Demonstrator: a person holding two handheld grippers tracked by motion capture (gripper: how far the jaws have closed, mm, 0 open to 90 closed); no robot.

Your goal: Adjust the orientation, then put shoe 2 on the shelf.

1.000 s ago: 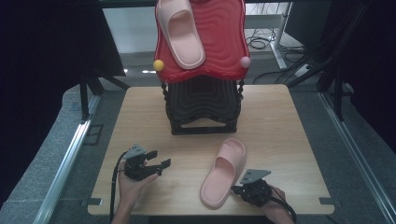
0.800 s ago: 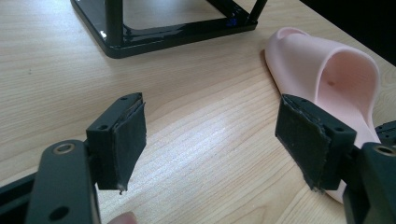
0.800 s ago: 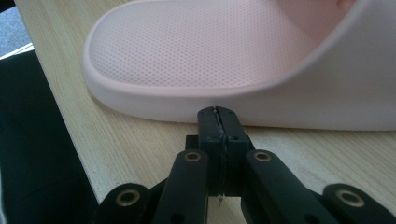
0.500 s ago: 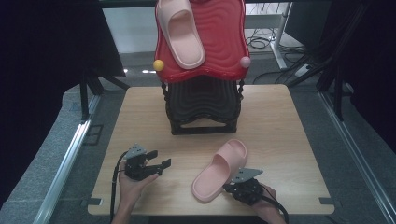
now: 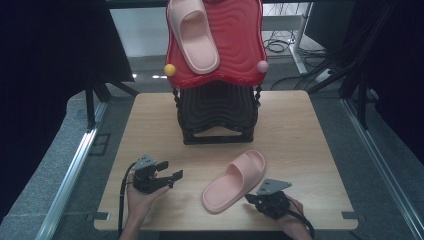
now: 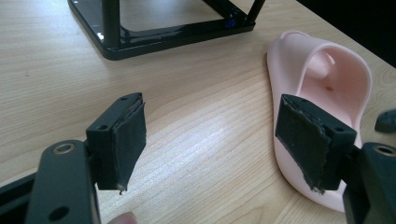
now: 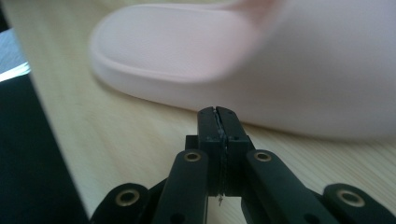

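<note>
Item 1: pink moulded foam slipper [image 5: 234,181], lying sole-down on the pale wooden surface [image 5: 310,145] toward its near edge, heel toward the near-left, toe pointing to the far-right corner. Its twin, a second pink slipper [image 5: 192,34], lies on the red wavy-ribbed tray [image 5: 240,45] atop the black ribbed stand [image 5: 217,112] at the far edge.

Item 2: right tongs [image 7: 219,114], jaws pressed together with nothing between them, tips just beside the slipper's side wall near the near edge; whether they touch it cannot be told.

Item 3: left tongs [image 5: 172,172], jaws spread wide and empty, resting toward the near-left corner, aimed at the slipper's heel, apart from it.

Handling note (judgement): the step in hand appears to be turning the slipper into line for a grasp. Push low on the sole rim with the closed right tips, slowly, so that the light foam pivots without tipping. Then bring the wide left jaws across the strap or the side wall and close firmly.
</note>
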